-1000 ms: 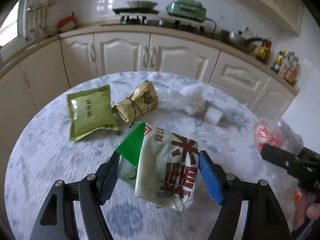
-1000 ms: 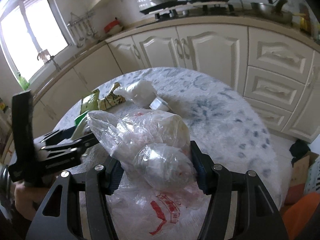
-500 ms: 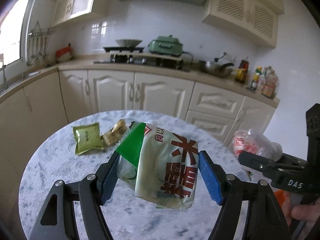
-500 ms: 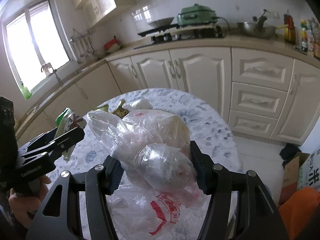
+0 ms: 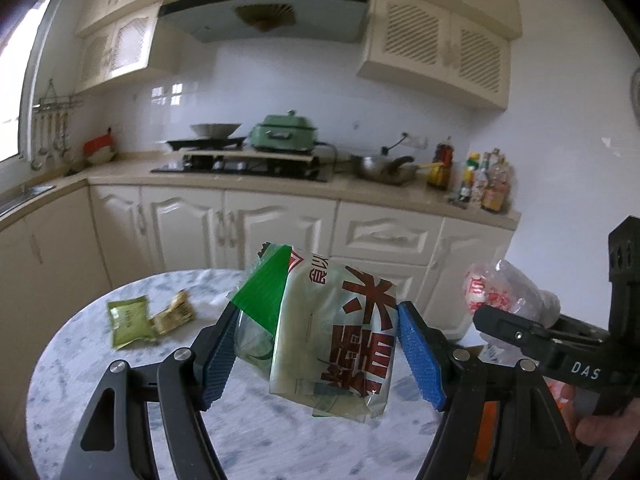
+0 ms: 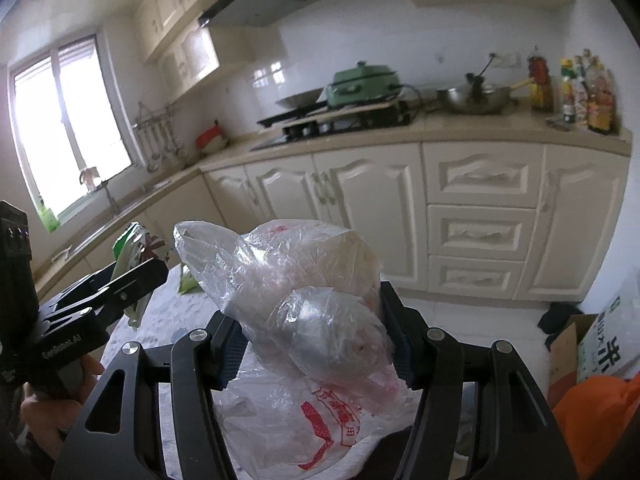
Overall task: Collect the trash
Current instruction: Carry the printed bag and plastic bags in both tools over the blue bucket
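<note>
**Both loads lifted clear of the table, carry under way**

Since the earlier frames both grippers have risen and tipped up: the round table has dropped low in each view and the wall cabinets and range hood now fill the top.

Left gripper (image 5: 316,354): blue pads clamped on the white snack wrapper (image 5: 340,336) with red characters, a green flap (image 5: 262,298) folded against its left side. Wrapper hangs free between the fingers, off the table. Held by its middle, probably so the crumpled film cannot slip out.

Right gripper (image 6: 310,346): fingers closed on a bundle of clear plastic bags (image 6: 304,300), red print showing on the part that sags below the pads. Bundle is squeezed at its bulk; loose tails trail down towards the camera.

Outward from the left fingers: marble-patterned table (image 5: 256,432) below and ahead. Still lying on it beyond the left finger, a green packet (image 5: 128,320) and just beside it a gold wrapper (image 5: 174,314), touching or nearly so. These remain to be collected, as judged.

Right of the right fingers, on the floor: an open cardboard box (image 6: 568,348) and something orange (image 6: 592,404) at the frame edge. No bin is clearly identifiable.

Obstruction: the two grippers ride close side by side, each visible in the other's view; the dangling bag tails could snag.
</note>
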The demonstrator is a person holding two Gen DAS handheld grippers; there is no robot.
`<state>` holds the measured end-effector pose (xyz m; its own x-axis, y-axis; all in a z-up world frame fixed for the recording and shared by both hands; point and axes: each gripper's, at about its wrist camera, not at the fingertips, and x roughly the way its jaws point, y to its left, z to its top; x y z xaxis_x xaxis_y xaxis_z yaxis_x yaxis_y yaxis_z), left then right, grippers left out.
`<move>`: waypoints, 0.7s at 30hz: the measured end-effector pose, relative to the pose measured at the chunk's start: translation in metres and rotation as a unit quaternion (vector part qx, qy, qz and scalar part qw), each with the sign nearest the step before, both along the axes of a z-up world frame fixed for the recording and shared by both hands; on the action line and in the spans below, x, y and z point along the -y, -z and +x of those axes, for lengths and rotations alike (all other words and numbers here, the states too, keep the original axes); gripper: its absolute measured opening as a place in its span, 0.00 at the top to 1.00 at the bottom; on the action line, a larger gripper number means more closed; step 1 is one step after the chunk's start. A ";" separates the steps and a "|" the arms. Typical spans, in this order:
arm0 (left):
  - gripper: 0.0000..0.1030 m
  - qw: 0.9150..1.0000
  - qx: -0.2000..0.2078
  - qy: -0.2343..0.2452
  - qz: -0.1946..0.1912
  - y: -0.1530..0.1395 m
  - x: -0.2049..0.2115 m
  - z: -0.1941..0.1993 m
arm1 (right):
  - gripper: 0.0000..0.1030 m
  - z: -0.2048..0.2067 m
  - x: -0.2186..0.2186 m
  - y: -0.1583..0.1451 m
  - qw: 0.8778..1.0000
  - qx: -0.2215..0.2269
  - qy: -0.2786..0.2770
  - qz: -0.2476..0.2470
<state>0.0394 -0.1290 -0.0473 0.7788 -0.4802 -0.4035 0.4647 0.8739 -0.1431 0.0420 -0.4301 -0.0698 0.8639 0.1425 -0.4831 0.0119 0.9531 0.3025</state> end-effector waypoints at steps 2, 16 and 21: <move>0.32 1.000 0.006 0.013 -0.002 -0.001 0.012 -0.004 | 0.41 -0.007 0.014 -0.002 1.000 0.005 0.016 0.002; 0.32 0.992 -0.012 0.123 0.009 0.006 0.129 0.018 | 0.41 -0.064 0.132 0.012 0.990 -0.003 0.142 0.008; 0.32 0.985 -0.047 0.158 0.050 0.022 0.191 0.042 | 0.41 -0.071 0.173 0.048 0.982 -0.038 0.181 0.028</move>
<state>0.0815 -0.3204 -0.0689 0.5536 -0.6468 -0.5246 0.7042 0.6998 -0.1197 -0.0286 -0.6027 -0.1182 0.8252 -0.1384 -0.5476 0.3708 0.8641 0.3404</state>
